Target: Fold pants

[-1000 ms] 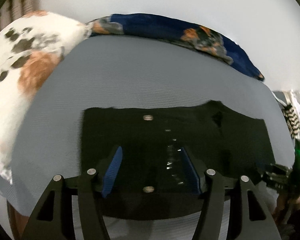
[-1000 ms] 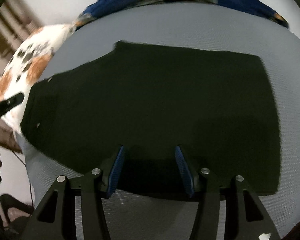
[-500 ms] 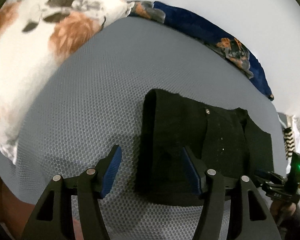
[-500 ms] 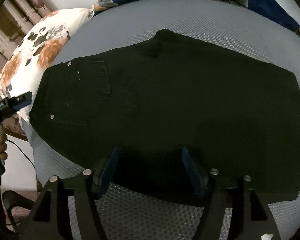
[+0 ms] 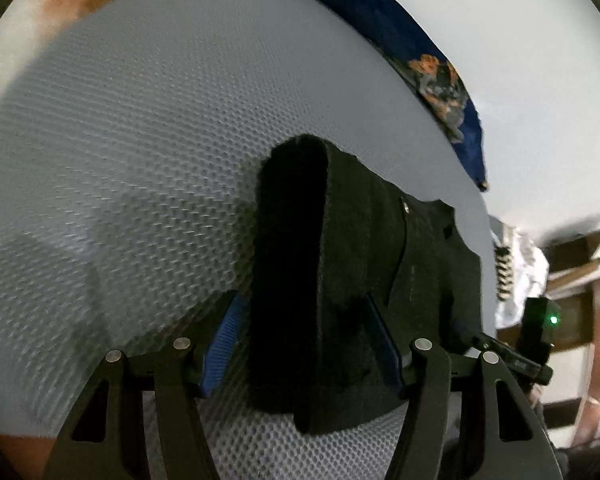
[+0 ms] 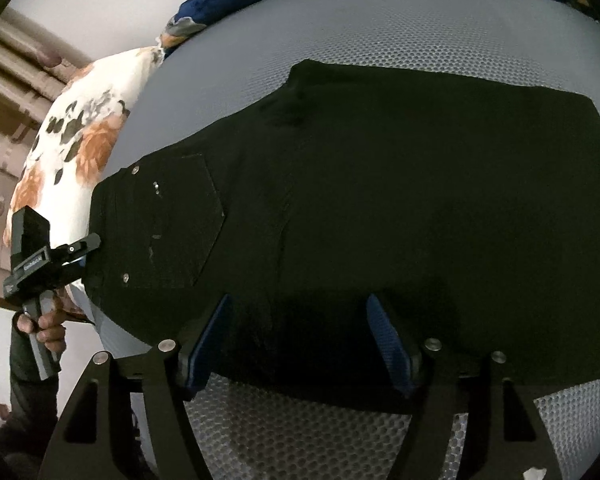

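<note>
Left gripper [image 5: 300, 344]: jaws spread wide, blue pads either side of the waist end of the pants; whether the pads touch the cloth cannot be told, nothing is pinched between them.
Right gripper [image 6: 300, 340]: jaws likewise spread, poised at the near long edge of the pants; the pad tips sit in dark shadow against the fabric, so contact is hard to judge.
Pants [image 6: 380, 208]: black, lying flat on the grey mesh surface [image 6: 320, 432], already doubled leg on leg.
Long axis: runs left to right across the right wrist view; the waist, with back pocket [image 6: 180, 220] and metal rivets, lies at the left, the leg hems at the right.
Left wrist view of pants [image 5: 340, 300]: seen end-on from the waist, with a rounded fold standing up at the left edge.
Containers: not seen in either view.
Far side: a white pillow with orange and black blotches [image 6: 84, 140] and a blue floral cloth [image 5: 400, 40] line the far edge of the surface.
Hard to make out: black fabric swallows seams and creases; the right hem runs toward the dark rim of the lens; the left wrist view is blurred.
Cut off: the left hand [image 6: 44, 324] shows only partly at the frame edge, holding its gripper's handle.
</note>
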### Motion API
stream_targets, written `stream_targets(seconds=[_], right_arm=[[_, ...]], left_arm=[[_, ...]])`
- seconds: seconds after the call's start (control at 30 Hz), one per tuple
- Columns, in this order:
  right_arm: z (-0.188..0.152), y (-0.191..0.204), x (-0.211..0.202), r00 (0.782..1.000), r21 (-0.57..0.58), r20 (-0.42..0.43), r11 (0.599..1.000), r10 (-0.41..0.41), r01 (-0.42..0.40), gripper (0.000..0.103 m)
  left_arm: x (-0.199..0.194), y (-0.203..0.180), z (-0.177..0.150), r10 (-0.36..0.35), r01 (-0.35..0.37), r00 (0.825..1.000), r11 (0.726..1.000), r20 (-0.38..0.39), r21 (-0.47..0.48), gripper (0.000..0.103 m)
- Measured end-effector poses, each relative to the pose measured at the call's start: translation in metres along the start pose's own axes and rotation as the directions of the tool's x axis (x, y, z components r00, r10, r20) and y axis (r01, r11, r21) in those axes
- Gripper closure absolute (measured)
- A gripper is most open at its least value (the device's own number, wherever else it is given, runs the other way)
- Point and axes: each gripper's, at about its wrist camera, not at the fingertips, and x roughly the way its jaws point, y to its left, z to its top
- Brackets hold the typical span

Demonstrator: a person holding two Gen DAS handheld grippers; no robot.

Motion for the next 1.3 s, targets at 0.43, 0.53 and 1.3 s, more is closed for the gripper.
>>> stream_targets(seconds=[0.43,0.53,1.3], right_arm=[[0.039,0.016,-0.024,0.996,0.023,0.081,0.999,-0.048,0.047,0.035],[0.044,0.021,-0.024,0.995,0.012,0.086,0.999,-0.054,0.053,0.035],[0.041,-0.031,-0.044,0.982,0.127,0.179,0.991,-0.065,0.042,0.035]], left_arm=[[0.014,0.022,0.021,-0.254,0.253,0.966,0.967,-0.047,-0.022,0.041],[0.016,0.024,0.022,-0.285,0.284,0.957,0.958,-0.059,-0.025,0.041],[0.031,-0.019,0.015,-0.077,0.078,0.997,0.997,0.022,-0.004,0.066]])
